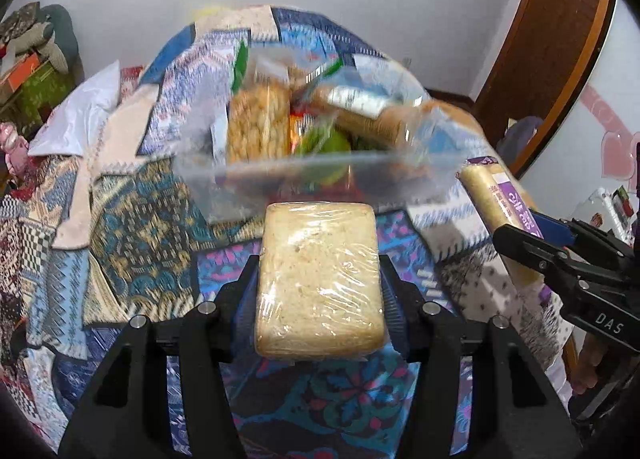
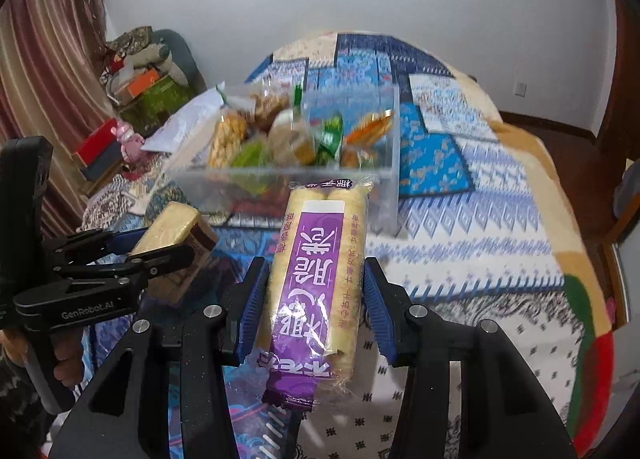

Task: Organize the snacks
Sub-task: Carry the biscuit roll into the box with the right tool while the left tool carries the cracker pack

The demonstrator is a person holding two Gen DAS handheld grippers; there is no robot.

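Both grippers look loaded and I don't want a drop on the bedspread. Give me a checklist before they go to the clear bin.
1. left gripper shut on the wrapped pale block: ok.
2. right gripper shut on the purple-label packet: ok.
3. Grippers apart from each other: ok.
4. clear bin within sight ahead: ok.
5. Free room in bin among the snacks: cannot tell.

A pale, plastic-wrapped biscuit block is sitting clamped flat-side up, just short of a clear plastic bin. A long purple-labelled wafer pack is being held lengthwise, pointing toward the same bin, which is standing on the bed holding assorted packets.
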